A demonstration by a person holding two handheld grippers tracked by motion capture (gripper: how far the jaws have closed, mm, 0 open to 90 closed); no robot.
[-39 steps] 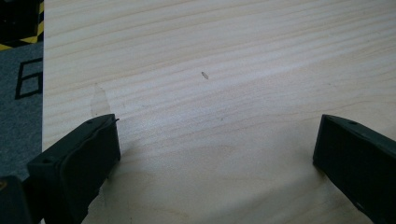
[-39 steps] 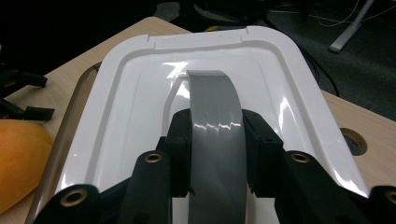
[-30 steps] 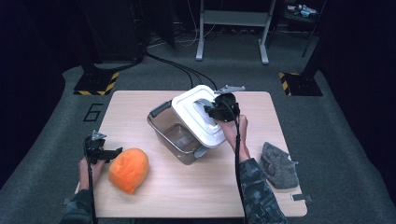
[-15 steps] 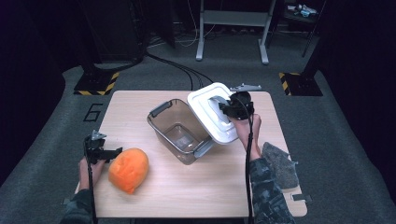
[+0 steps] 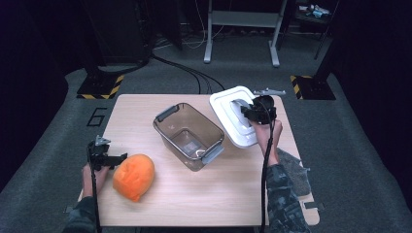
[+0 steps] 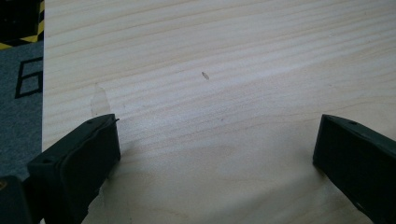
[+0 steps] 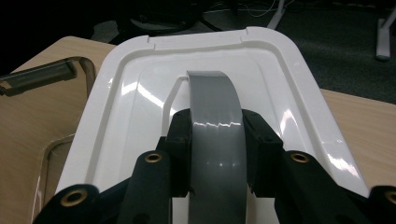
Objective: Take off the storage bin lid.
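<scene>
A clear, smoke-tinted plastic box (image 5: 189,135) with grey end latches stands open at the table's middle. To its right I hold its white lid (image 5: 232,116) above the table, tilted; my right gripper (image 5: 252,114) is shut on the lid's grey handle (image 7: 217,130), the pads (image 7: 180,140) pressing both of its sides. The box's rim (image 7: 51,72) lies to the lid's left. An orange, rounded soft thing (image 5: 133,176) lies at the front left. My left gripper (image 5: 108,158) rests just left of it, jaws wide open over bare wood (image 6: 219,107), holding nothing.
A grey crumpled cloth (image 5: 296,170) lies at the table's right front edge. Black-and-yellow floor markers (image 5: 99,87), cables and a metal stand (image 5: 240,29) sit on the dark floor behind the wooden table (image 5: 204,204).
My right gripper has carried the white lid off the box to the right, so the box now stands open. The left gripper and the orange thing have stayed put.
</scene>
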